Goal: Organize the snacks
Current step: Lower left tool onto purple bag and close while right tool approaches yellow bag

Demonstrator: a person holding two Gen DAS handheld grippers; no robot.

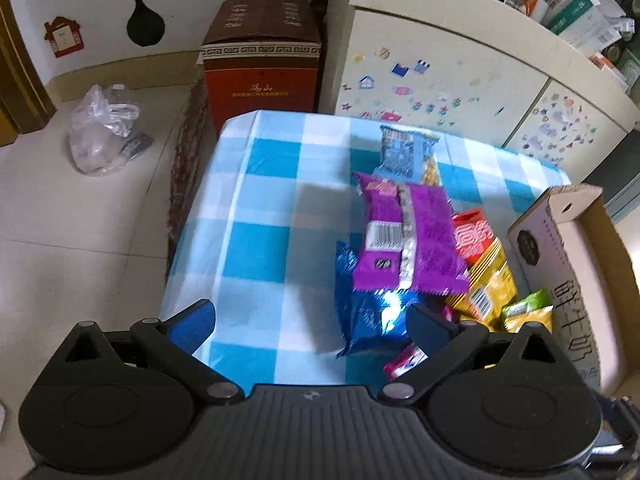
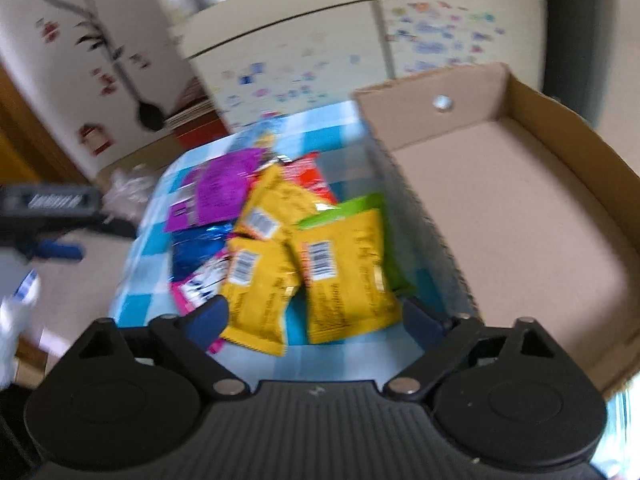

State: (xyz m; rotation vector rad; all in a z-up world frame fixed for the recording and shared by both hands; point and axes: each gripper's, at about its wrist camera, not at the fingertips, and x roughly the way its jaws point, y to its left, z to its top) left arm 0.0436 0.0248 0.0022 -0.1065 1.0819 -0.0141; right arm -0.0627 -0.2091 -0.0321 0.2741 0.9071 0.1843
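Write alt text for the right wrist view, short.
The open right gripper hovers over a pile of snack packets, nearest two yellow packets, on a blue checked tablecloth. An empty cardboard box sits right beside the pile. The image is motion-blurred; a stickered cabinet stands behind.

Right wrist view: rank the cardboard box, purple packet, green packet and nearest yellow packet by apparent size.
1. cardboard box, by far
2. nearest yellow packet, though closeness inflates it
3. purple packet
4. green packet, mostly covered, so unsure
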